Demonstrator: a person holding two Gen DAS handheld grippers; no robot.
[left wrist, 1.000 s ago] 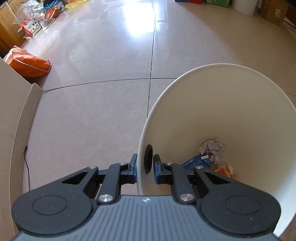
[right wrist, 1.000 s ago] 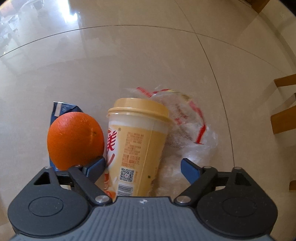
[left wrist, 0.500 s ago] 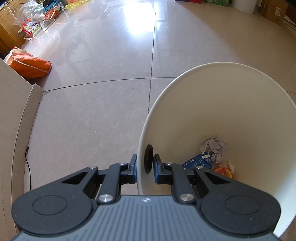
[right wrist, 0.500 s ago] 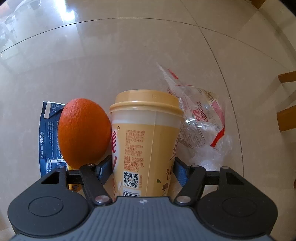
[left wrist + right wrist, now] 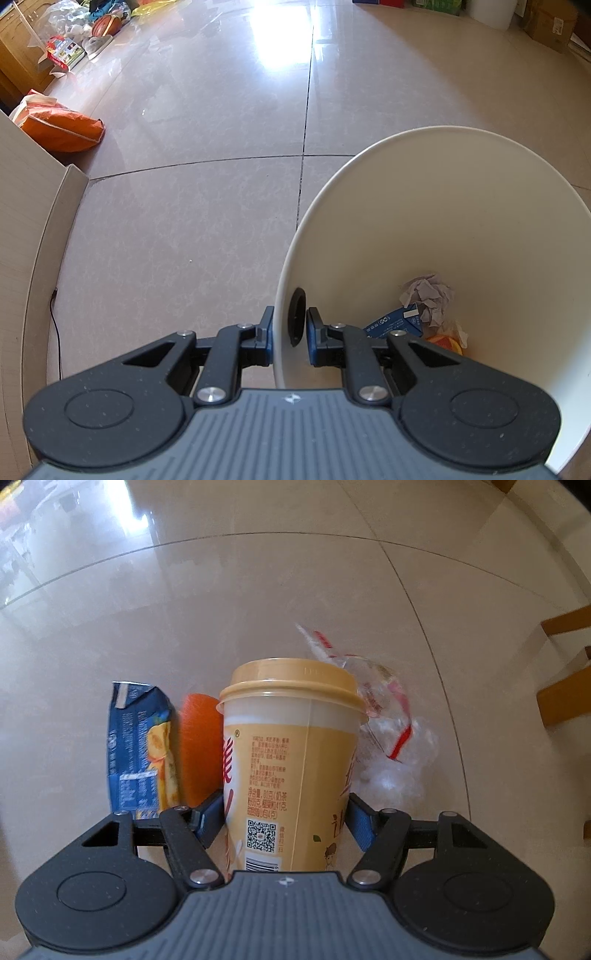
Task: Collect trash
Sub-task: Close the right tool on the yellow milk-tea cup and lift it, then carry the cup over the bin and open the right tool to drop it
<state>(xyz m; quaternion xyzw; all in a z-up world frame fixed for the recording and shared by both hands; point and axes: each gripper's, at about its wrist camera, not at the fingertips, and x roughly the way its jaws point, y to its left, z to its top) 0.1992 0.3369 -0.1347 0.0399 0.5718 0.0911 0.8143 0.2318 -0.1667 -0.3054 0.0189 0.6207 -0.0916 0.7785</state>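
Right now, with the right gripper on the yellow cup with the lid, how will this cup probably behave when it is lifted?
The yellow cup looks like thin paper or plastic, so probably light, and a hard squeeze from the right gripper may dent it. It is held low on a tall body, so it may tilt. Its lid is on, so spilling seems unlikely.

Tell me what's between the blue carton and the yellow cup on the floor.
An orange, seen in the right wrist view, sits between the blue carton and the yellow cup.

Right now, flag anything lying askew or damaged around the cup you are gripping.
Beside the yellow cup, the blue carton lies flat with its top crushed, and the clear wrapper is crumpled on the floor. The cup itself looks intact, its lid seated.
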